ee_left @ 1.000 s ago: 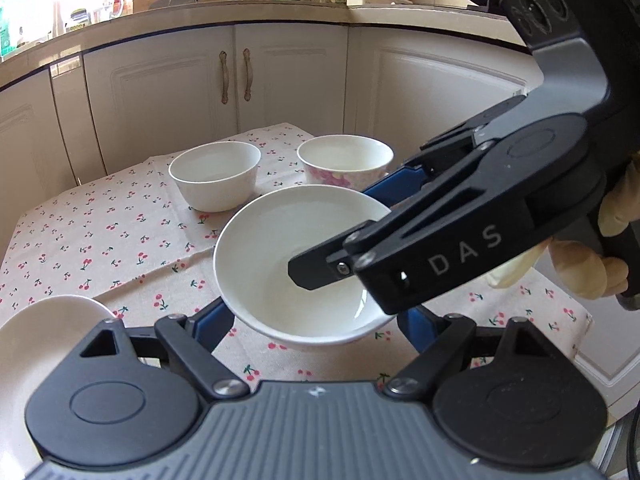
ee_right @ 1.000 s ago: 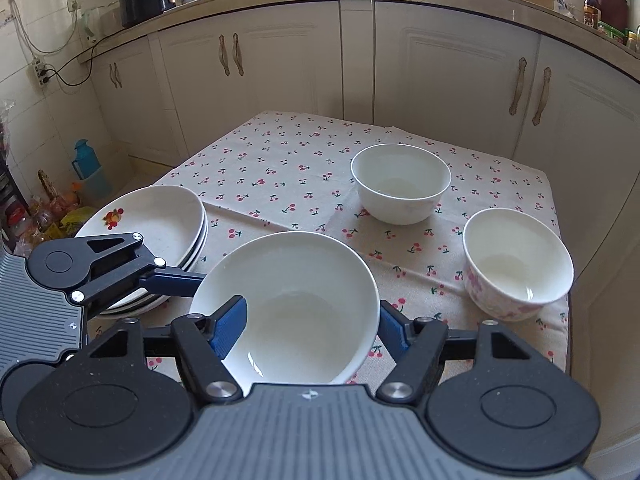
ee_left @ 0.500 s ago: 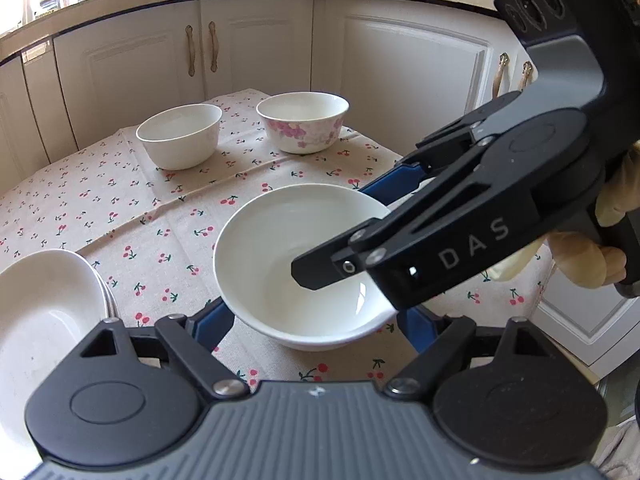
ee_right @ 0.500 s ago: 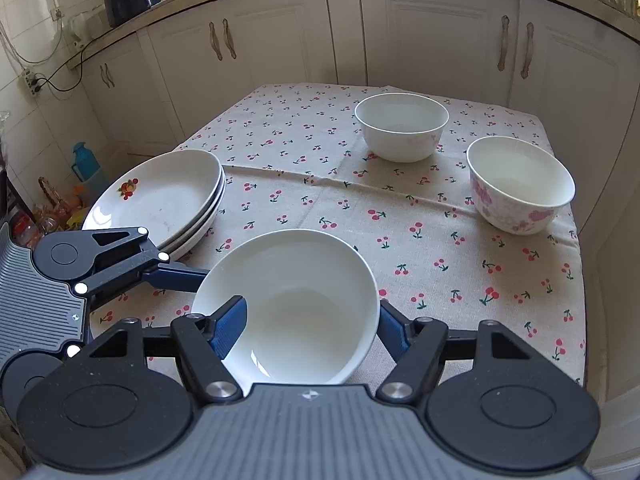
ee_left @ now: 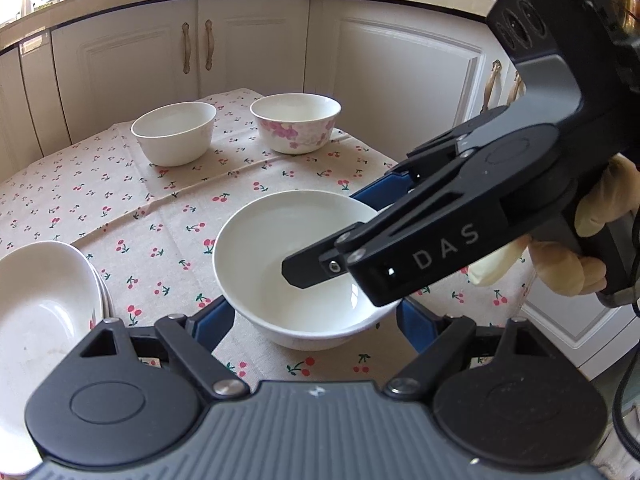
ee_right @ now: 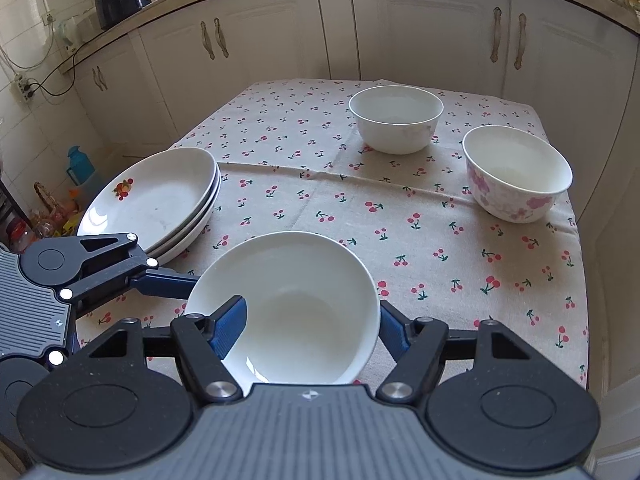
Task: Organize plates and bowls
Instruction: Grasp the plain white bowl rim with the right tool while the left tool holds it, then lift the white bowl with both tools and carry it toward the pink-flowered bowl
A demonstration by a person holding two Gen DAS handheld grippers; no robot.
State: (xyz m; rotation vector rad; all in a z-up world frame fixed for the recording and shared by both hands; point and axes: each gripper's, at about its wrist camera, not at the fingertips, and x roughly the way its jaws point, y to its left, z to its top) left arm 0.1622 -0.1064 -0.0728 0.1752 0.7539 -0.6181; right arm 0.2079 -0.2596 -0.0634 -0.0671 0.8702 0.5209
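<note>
A plain white bowl (ee_left: 280, 248) (ee_right: 304, 304) hangs low over the cherry-print tablecloth (ee_right: 420, 236) near the table's front; whether it touches the cloth I cannot tell. My left gripper (ee_left: 312, 320) is shut on it, one blue finger on each outer side. My right gripper (ee_right: 312, 320) comes from the right and also holds it: one finger lies over the rim inside, the other sits against the outer wall. A stack of shallow plates (ee_left: 44, 312) (ee_right: 156, 196) lies left of the bowl. At the back stand another white bowl (ee_left: 174, 132) (ee_right: 396, 116) and a pink-flowered bowl (ee_left: 296, 120) (ee_right: 516, 172).
A gloved hand (ee_left: 600, 220) holds the right gripper's handle. White cabinets (ee_right: 420, 28) close in behind the table and on its right side. Left of the table, a blue bottle (ee_right: 80, 164) and clutter sit on the floor. The plate stack overhangs the table's left edge.
Both grippers moved together with the white bowl, a little lower and tilted more toward the table. More of the plates and cloth show now. The grips look the same.
</note>
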